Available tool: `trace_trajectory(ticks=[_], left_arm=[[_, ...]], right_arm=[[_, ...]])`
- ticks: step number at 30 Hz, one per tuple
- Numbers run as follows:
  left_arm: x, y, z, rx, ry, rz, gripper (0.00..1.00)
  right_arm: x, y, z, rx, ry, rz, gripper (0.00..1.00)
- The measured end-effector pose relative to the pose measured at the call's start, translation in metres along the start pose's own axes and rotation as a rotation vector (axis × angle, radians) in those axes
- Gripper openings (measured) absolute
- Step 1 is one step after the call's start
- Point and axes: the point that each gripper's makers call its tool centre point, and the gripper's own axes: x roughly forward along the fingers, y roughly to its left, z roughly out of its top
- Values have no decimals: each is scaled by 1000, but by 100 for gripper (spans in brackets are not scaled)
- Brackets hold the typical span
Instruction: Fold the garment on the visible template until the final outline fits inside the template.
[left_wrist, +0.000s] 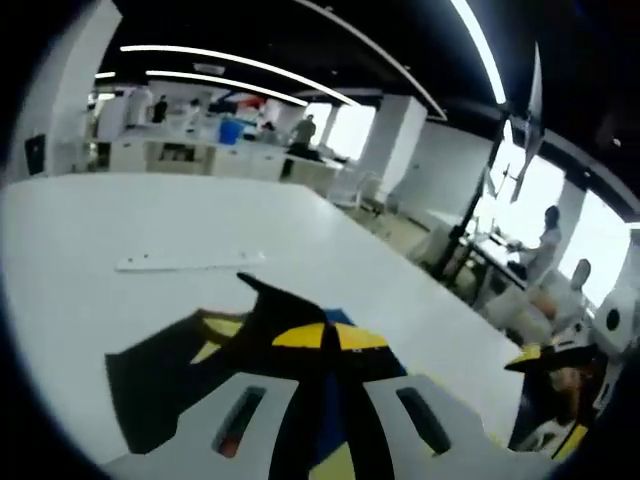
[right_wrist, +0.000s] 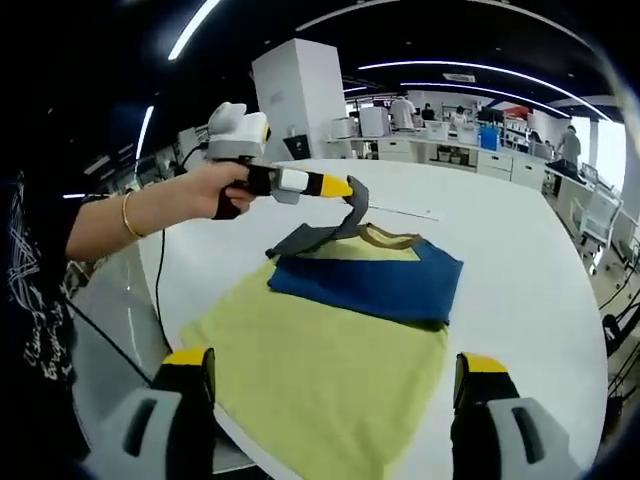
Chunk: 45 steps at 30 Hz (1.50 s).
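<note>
A yellow-green shirt (right_wrist: 320, 370) lies on the white table (right_wrist: 530, 250), its blue part (right_wrist: 370, 282) folded across the upper half. My left gripper (right_wrist: 347, 187), held by a hand (right_wrist: 215, 190), is shut on the dark grey sleeve (right_wrist: 320, 236) and holds it up above the collar. In the left gripper view the yellow-tipped left gripper (left_wrist: 330, 337) pinches dark fabric (left_wrist: 170, 380) that drapes down to the table (left_wrist: 100, 220). My right gripper (right_wrist: 335, 368) stands open over the shirt's near hem, its jaws wide apart with nothing between them.
A thin white strip (left_wrist: 190, 263) lies flat on the table beyond the shirt, also visible as the strip (right_wrist: 405, 211). The round table's edge runs close to the shirt on the near side. Desks, pillars and people stand far behind.
</note>
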Motion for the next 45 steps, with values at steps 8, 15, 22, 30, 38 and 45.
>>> trace_trajectory(ticks=[8,15,22,30,38,45], left_arm=[[12,-24,-3,3,-2,-57,0],[21,-47,-10,17,11,-118,0],[30,-69,-31,40,56,-167,0],[43,-75,-67,55,126,-170,0],[54,-75,-94,44,178,-170,0],[62,-81,-107,6,219,-162,0]], right_arm=[[0,-1,-1,7,-2,-2,100],[1,-1,-7,11,7,-1,100],[1,0,-9,18,10,0,100],[1,3,-17,20,20,-3,100],[0,1,-27,39,33,-7,100],[-1,-5,-31,57,35,-23,100]])
